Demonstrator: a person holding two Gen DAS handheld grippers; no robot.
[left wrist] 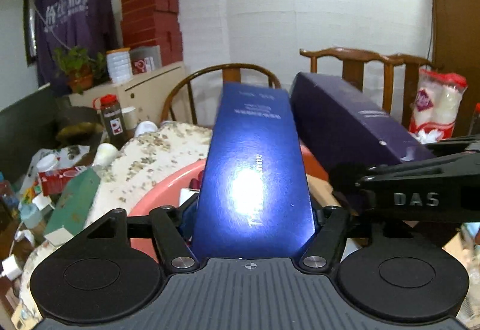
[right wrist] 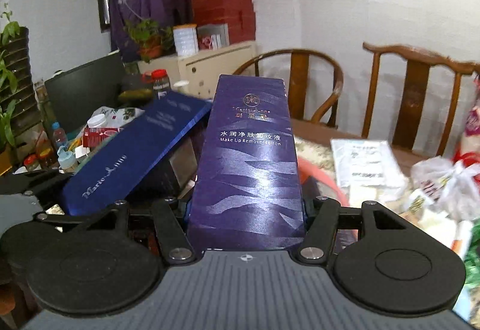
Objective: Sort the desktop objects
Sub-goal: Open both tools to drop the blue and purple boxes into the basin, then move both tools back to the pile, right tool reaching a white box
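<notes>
My left gripper is shut on a long glossy blue box, held above a pink basin. My right gripper is shut on a dark purple make-up remover box. In the left wrist view the purple box lies just right of the blue one, with the right gripper's black body beside it. In the right wrist view the blue box lies to the left, and the pink basin rim shows below on the right. Both grippers' fingertips are hidden by the boxes.
A cluttered table holds a green box, a red carton, cups, a red-capped bottle and a speckled cloth. Wooden chairs stand behind. Papers and plastic bags lie at the right.
</notes>
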